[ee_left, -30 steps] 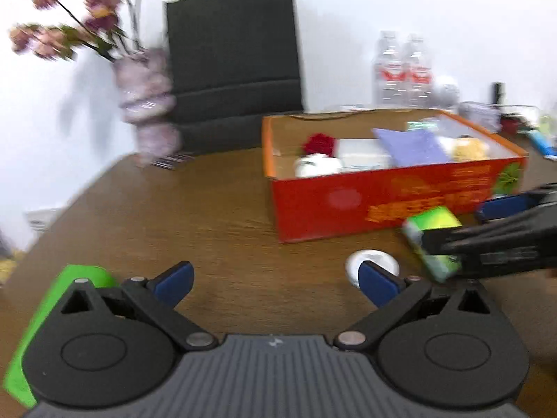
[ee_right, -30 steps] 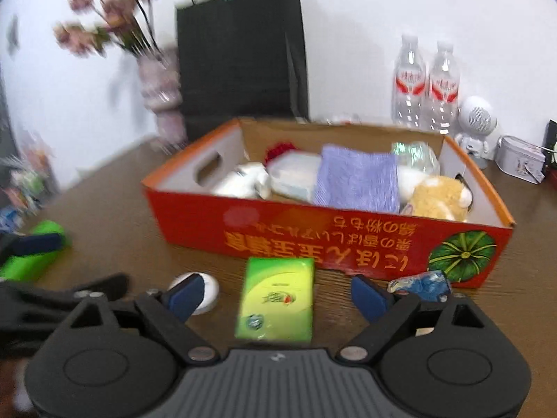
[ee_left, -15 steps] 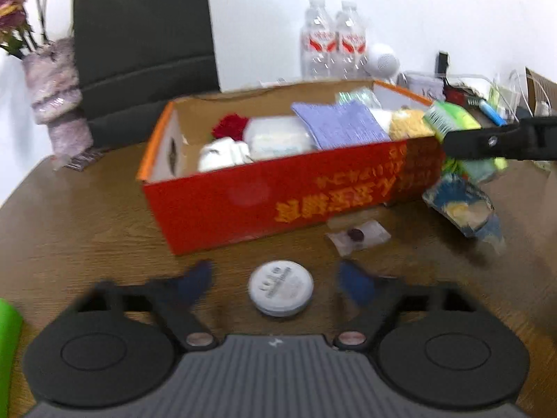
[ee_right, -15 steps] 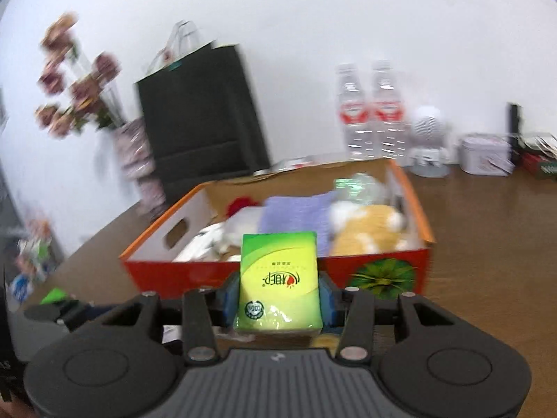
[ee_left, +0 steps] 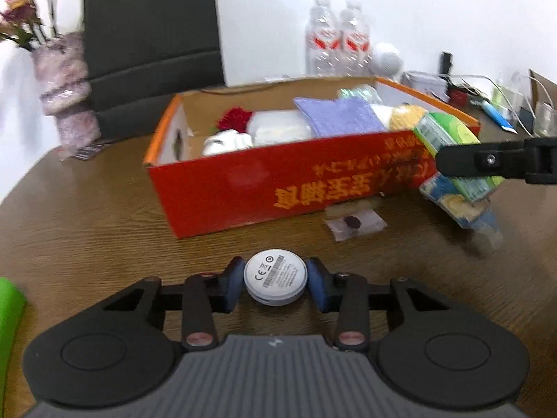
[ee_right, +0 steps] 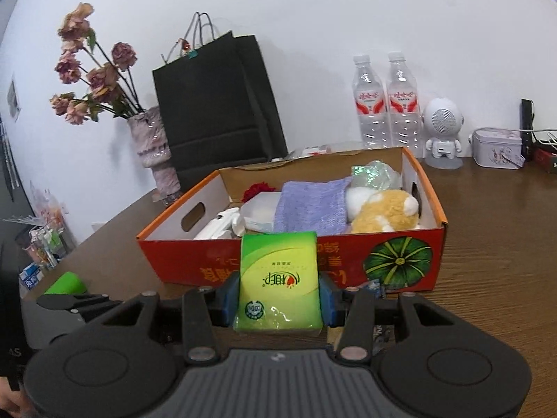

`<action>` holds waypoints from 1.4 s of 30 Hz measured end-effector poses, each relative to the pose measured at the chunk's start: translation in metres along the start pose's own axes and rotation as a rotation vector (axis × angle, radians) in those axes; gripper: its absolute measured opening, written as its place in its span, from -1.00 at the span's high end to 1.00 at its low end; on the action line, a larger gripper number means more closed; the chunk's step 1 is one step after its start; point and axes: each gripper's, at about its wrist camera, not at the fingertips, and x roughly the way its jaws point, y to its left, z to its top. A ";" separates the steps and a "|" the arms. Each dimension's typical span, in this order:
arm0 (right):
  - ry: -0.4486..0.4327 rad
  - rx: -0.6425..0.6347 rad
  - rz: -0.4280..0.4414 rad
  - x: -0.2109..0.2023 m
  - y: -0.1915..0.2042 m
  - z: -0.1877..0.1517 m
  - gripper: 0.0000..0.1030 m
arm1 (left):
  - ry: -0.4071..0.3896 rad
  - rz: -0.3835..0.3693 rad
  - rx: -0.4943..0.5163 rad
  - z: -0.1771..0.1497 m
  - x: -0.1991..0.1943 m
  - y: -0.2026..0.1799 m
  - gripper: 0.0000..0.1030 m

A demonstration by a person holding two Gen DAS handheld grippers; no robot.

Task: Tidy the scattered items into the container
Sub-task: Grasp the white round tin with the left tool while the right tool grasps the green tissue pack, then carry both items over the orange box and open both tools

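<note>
Between blue pads, green tissue pack [ee_right: 278, 280]

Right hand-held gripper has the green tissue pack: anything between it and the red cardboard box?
Only the near wall of the red cardboard box stands ahead of the green tissue pack. The right hand-held gripper must lift it over that rim; nothing else visibly blocks.

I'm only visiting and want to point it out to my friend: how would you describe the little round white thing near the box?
Start from the big red cardboard box on the brown table. Just in front of its long printed side, the white disc sits between the blue pads of the left gripper. It is the only flat round item, with a barcode and CE mark, unlike the clear packet nearby.
</note>
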 end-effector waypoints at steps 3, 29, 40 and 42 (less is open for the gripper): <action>-0.018 0.001 0.019 -0.012 0.003 0.008 0.15 | -0.035 -0.011 -0.057 0.016 -0.020 0.010 0.23; 0.243 0.206 -0.081 0.193 -0.085 0.162 -0.29 | 0.162 -0.031 -0.140 0.167 0.113 0.026 -0.38; 0.420 0.088 -0.189 0.133 -0.063 0.160 -0.55 | 0.345 0.071 -0.282 0.168 0.091 0.036 -0.97; 0.451 0.108 -0.184 0.120 -0.062 0.153 -0.57 | 0.367 0.079 -0.286 0.162 0.082 0.034 -0.97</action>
